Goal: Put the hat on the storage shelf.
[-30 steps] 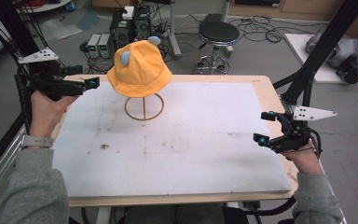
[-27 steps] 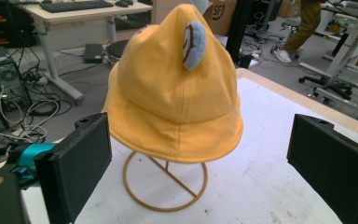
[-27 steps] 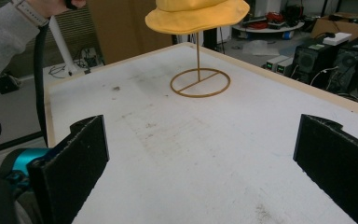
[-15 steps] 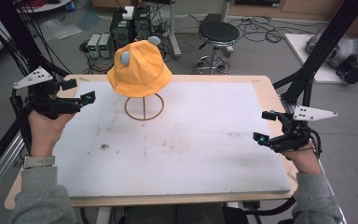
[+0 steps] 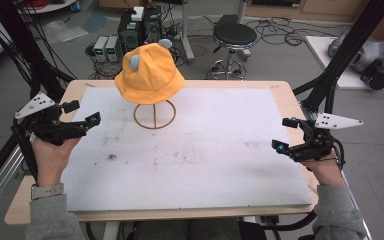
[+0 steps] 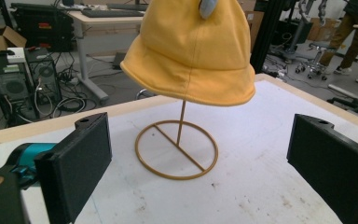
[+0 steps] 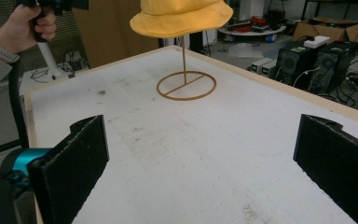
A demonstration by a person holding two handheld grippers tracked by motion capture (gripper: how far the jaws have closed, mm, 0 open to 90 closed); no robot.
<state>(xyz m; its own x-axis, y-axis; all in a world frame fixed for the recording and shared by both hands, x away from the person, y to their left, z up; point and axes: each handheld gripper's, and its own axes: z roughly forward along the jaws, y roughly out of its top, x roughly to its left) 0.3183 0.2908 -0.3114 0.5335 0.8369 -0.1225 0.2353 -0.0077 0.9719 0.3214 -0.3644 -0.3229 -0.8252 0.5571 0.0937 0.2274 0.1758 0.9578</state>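
Upright, yellow bucket hat (image 5: 150,75) crowns thin wire stand (image 5: 154,114).

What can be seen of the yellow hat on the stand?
The yellow hat is a soft, fabric-looking bucket hat with a downturned brim and two small grey-blue ear-like tabs on its crown. It sits upright atop a thin gold wire stand, a ring base with one upright rod, at the table's far left. Nothing else touches it.

both forearms in grey sleeves (image 5: 47,222). pale wristband (image 5: 46,191) on left wrist. left gripper (image 5: 83,113) and right gripper (image 5: 285,135): black frames, teal tip accents, flat black pads (image 6: 77,158), grey three-cornered plates (image 5: 337,121) with small holes, black cables (image 5: 25,152) trailing.
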